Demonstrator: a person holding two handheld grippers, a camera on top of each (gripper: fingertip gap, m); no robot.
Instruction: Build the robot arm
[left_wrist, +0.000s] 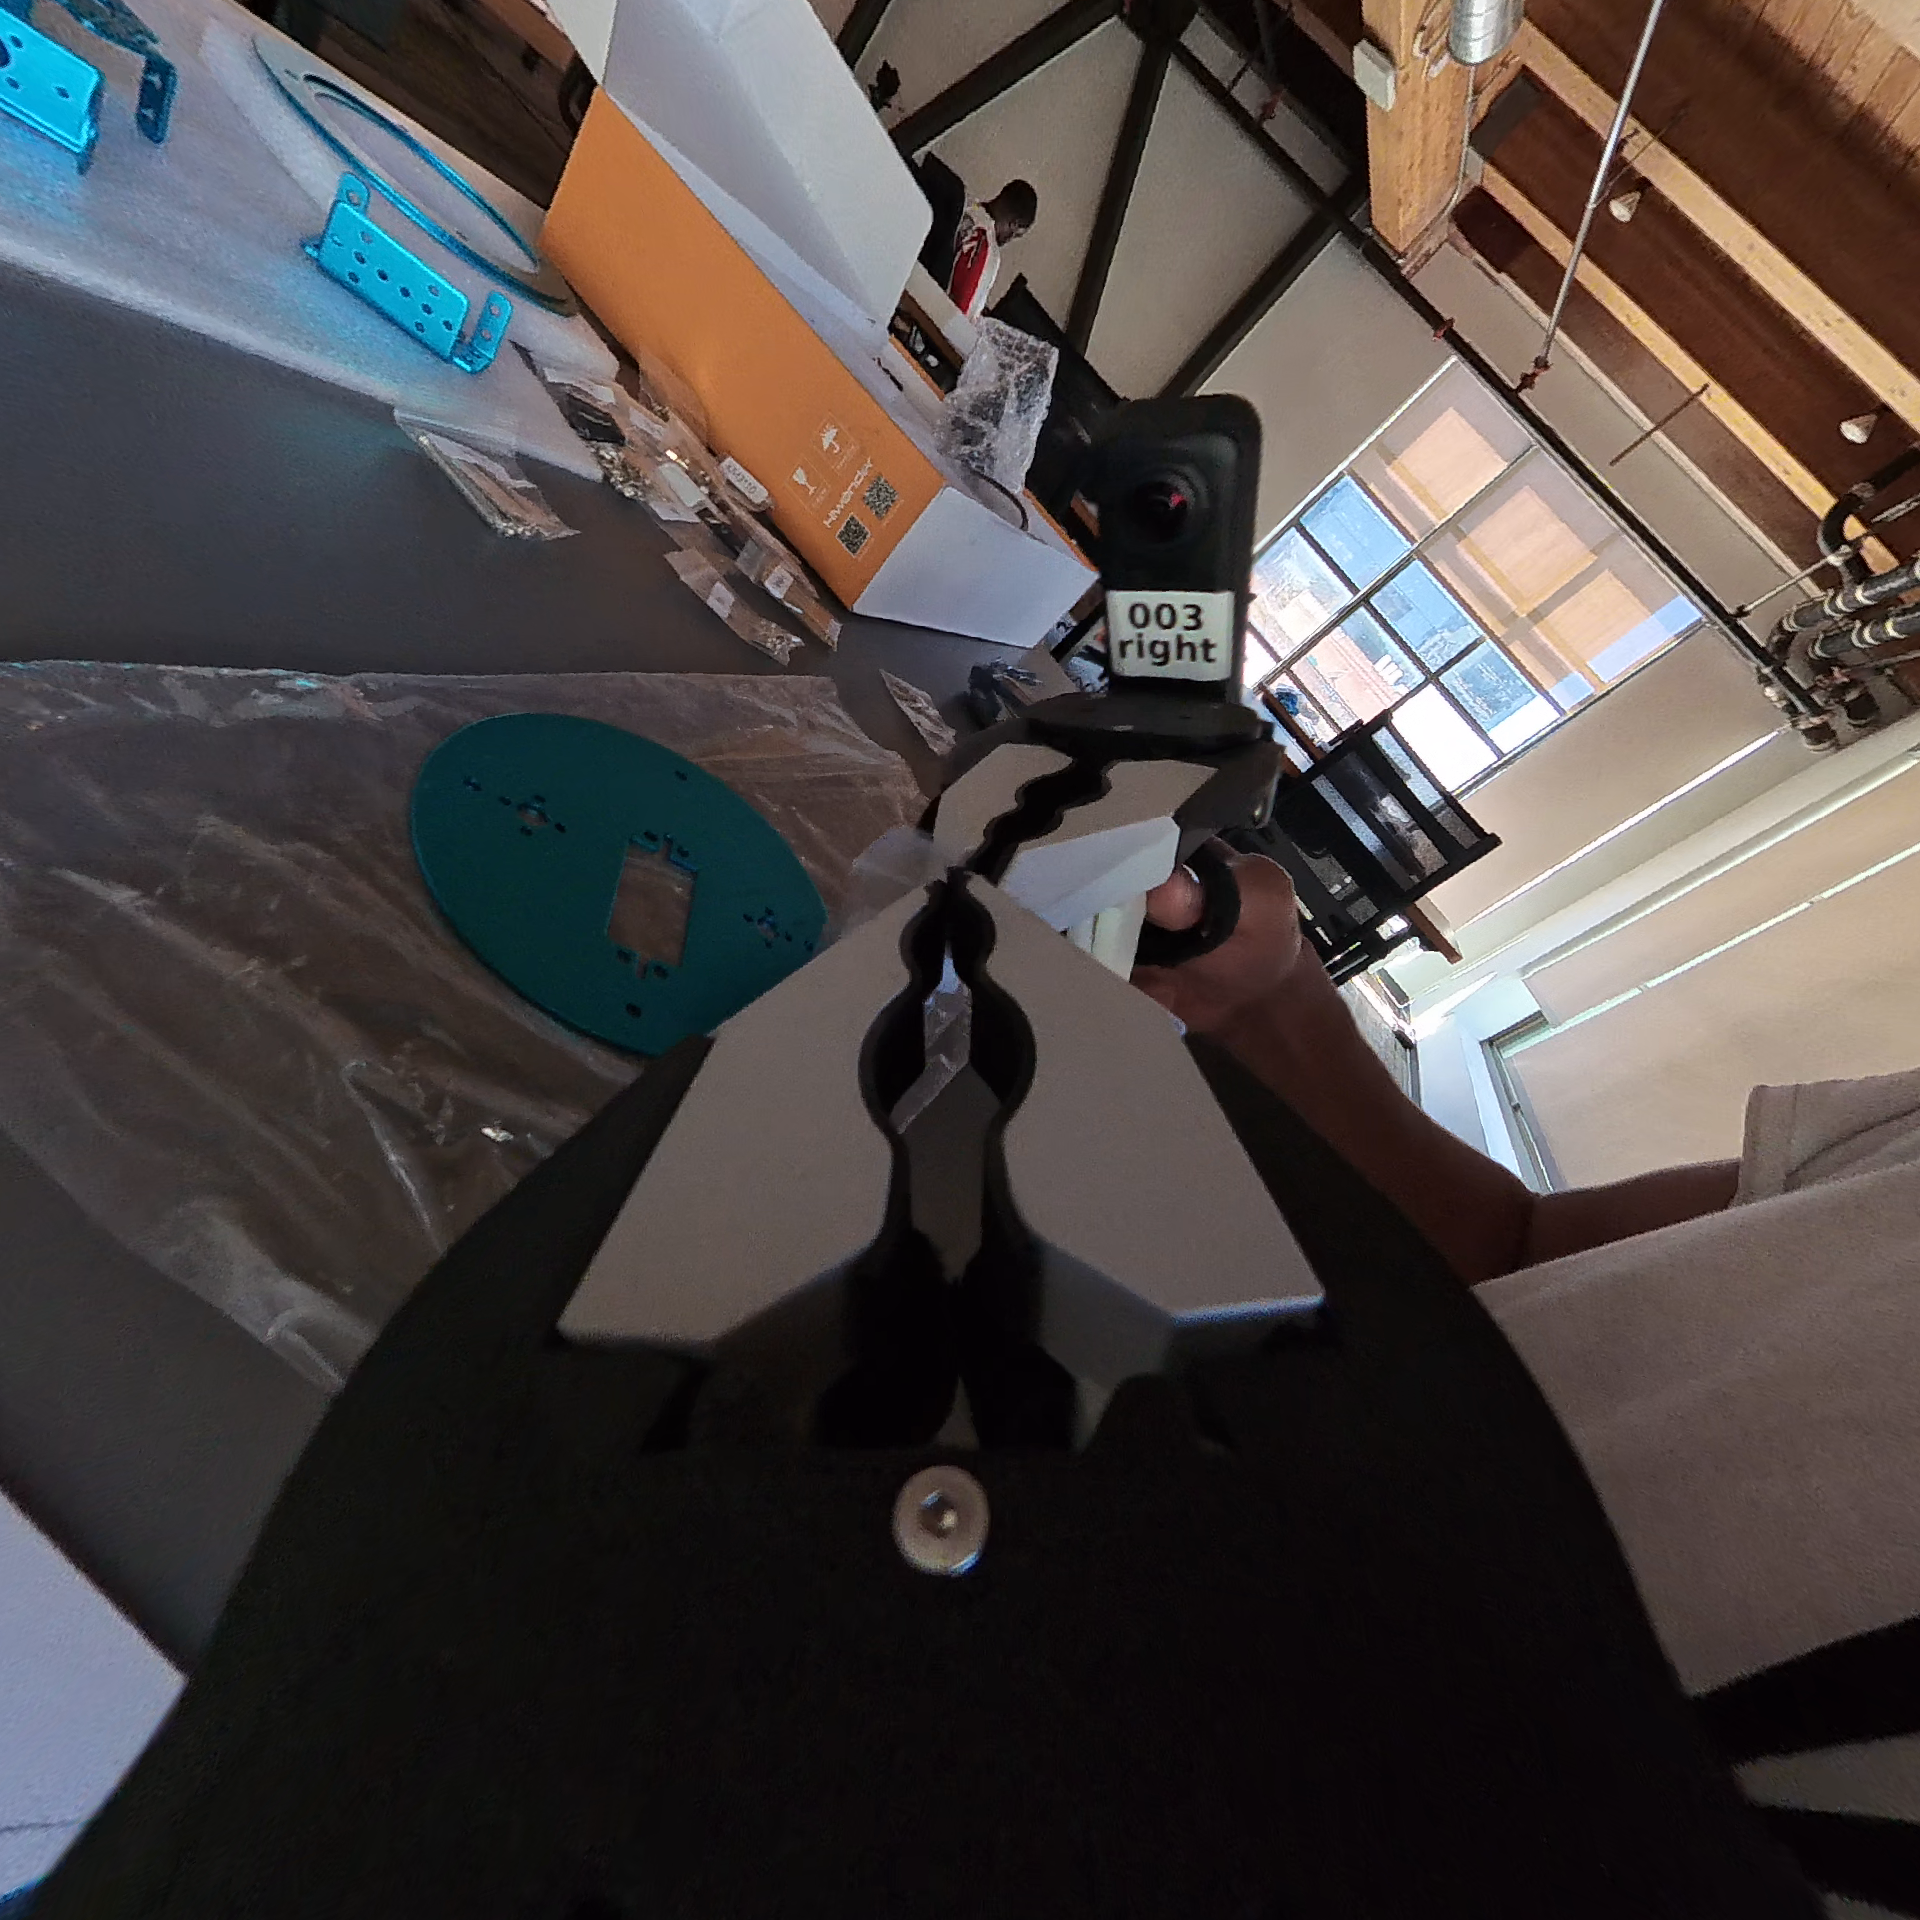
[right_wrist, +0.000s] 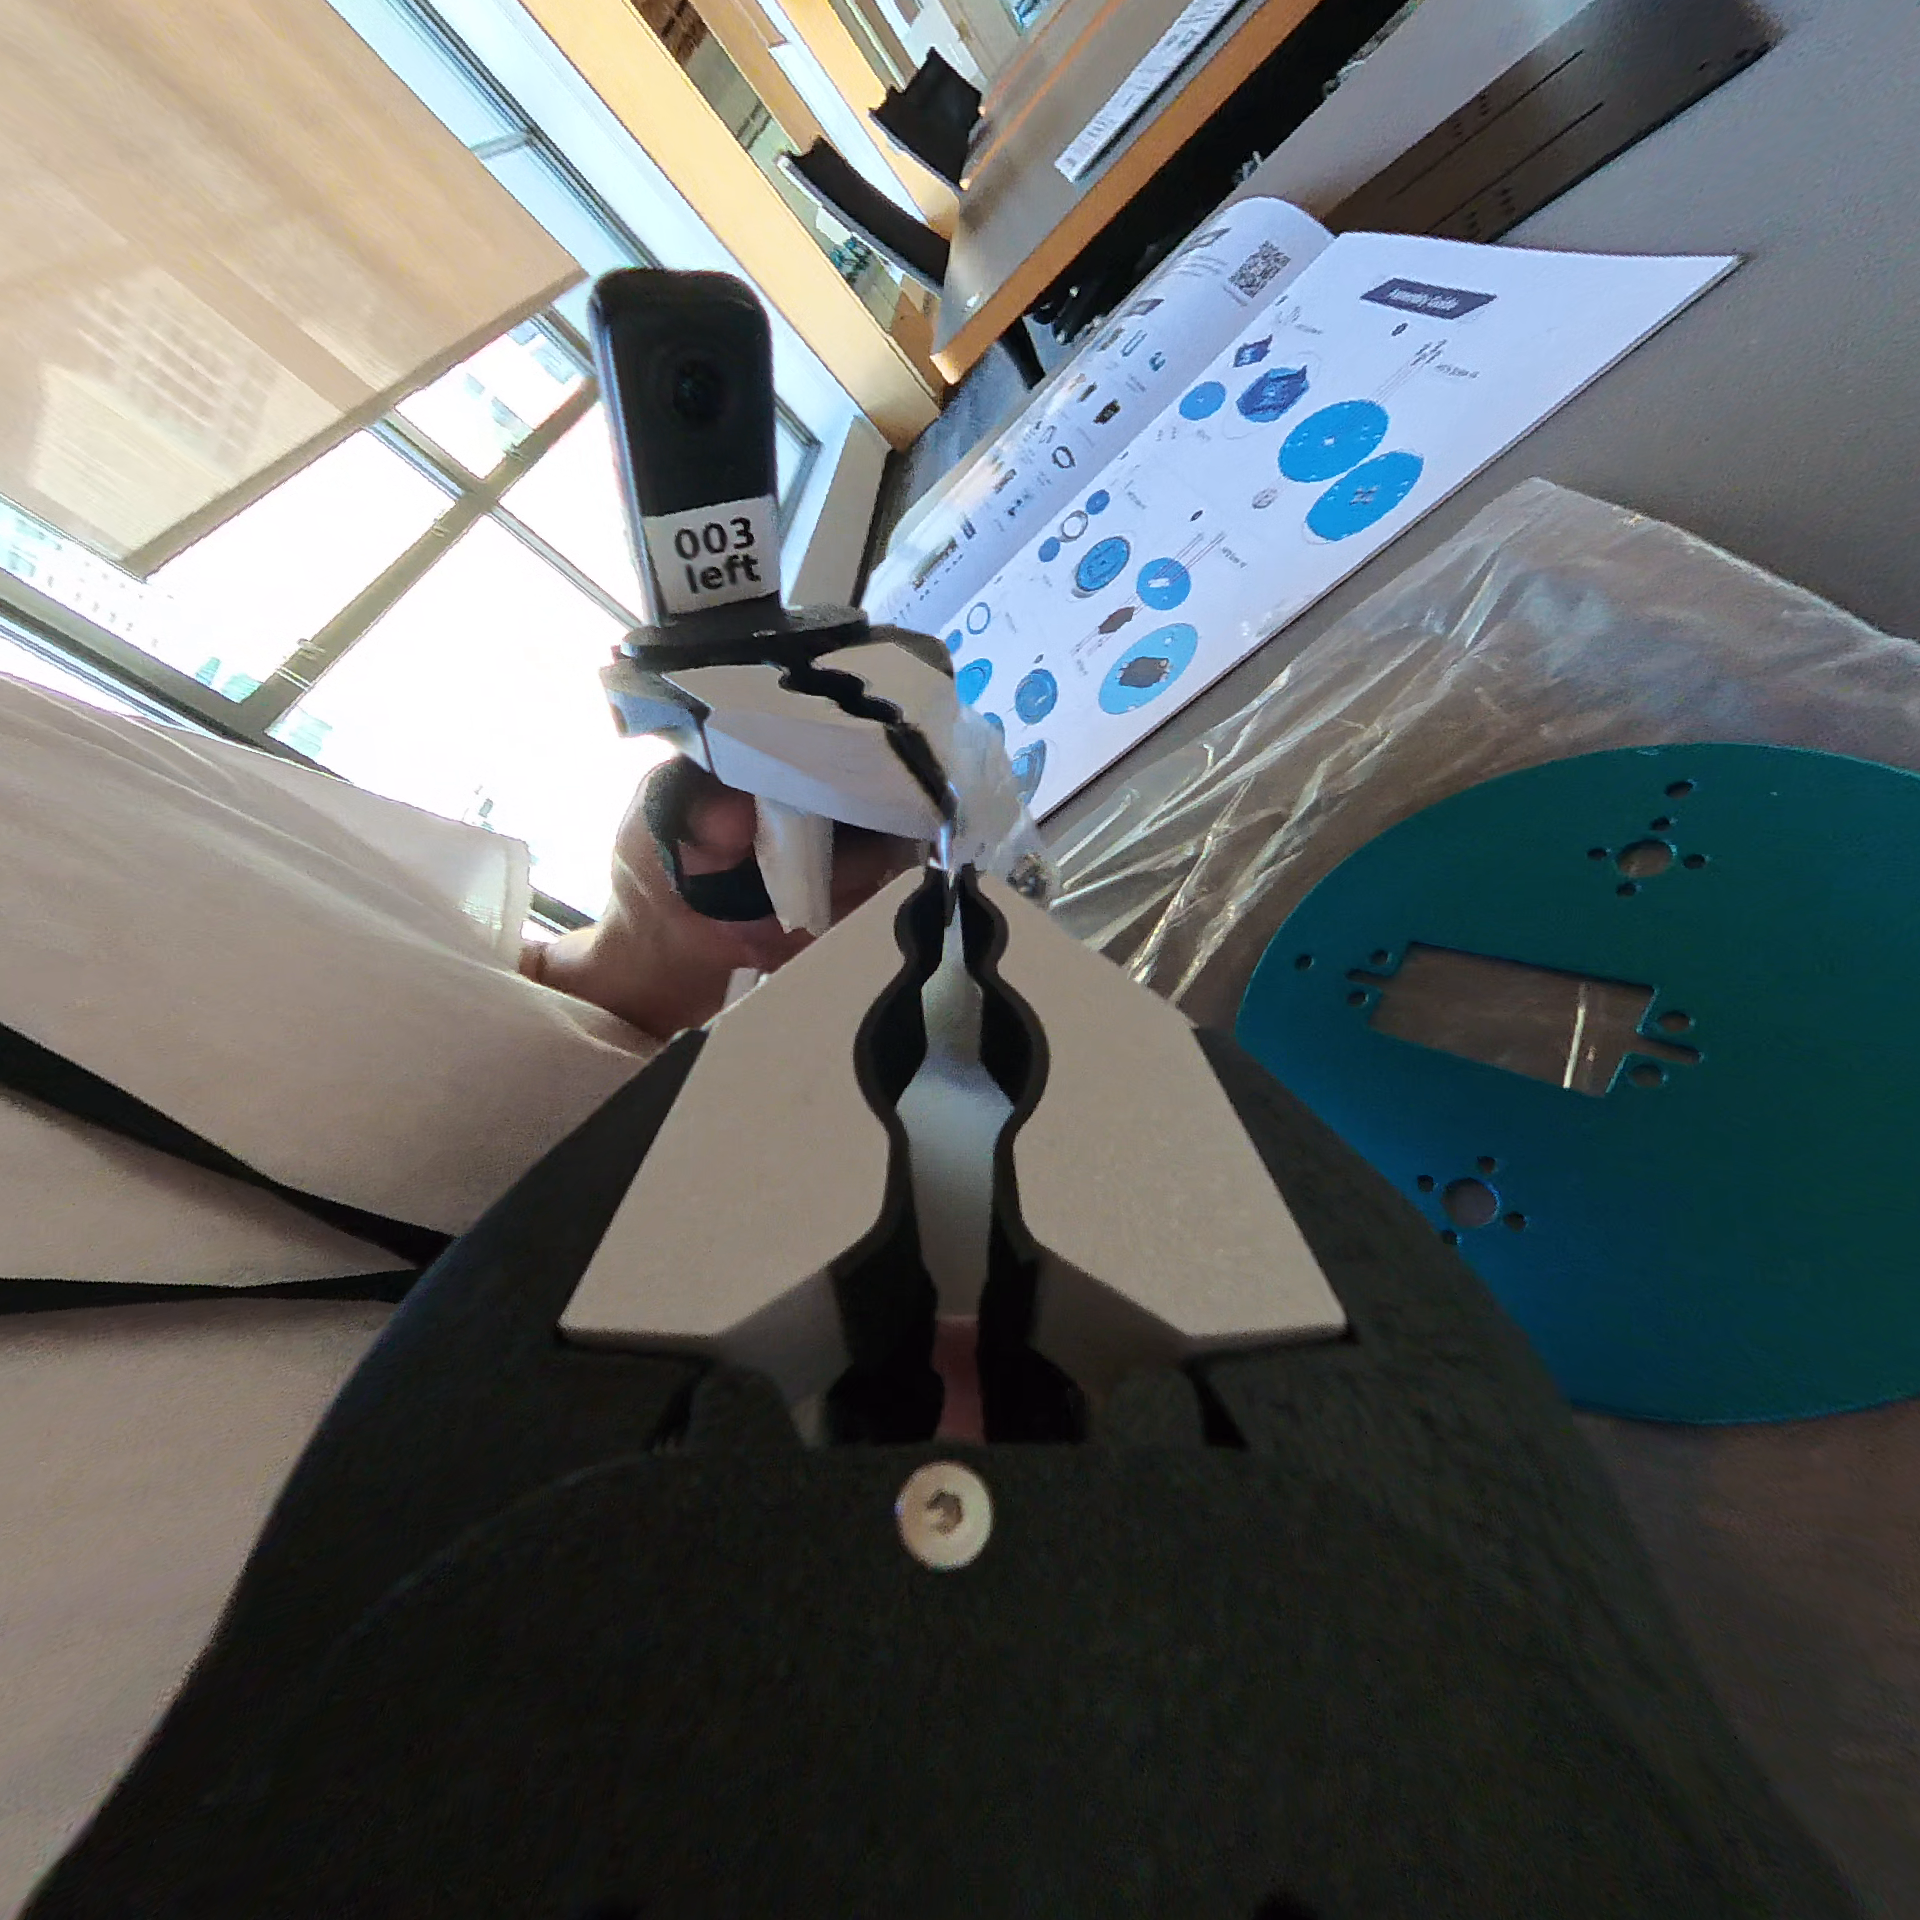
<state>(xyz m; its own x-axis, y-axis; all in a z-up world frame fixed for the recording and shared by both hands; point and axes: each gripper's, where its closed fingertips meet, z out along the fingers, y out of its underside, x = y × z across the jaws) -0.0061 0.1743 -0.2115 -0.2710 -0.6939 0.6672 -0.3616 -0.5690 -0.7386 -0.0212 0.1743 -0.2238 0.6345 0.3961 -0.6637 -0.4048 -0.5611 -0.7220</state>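
My left gripper and my right gripper meet tip to tip in the air above the table, each held in a hand. Both are shut on the same small clear plastic bag, which also shows as a pale film in the left wrist view. The right gripper faces me in the left wrist view, with its black camera on top. The left gripper faces me in the right wrist view. A teal round plate with a rectangular cut-out lies on the table below; it also shows in the right wrist view.
A large crumpled clear plastic sheet lies under the plate. An open instruction booklet lies beyond it. An orange and white box, blue metal brackets and several small bags of hardware stand farther off. A person stands in the background. The grippers are tip to tip, or close to it.
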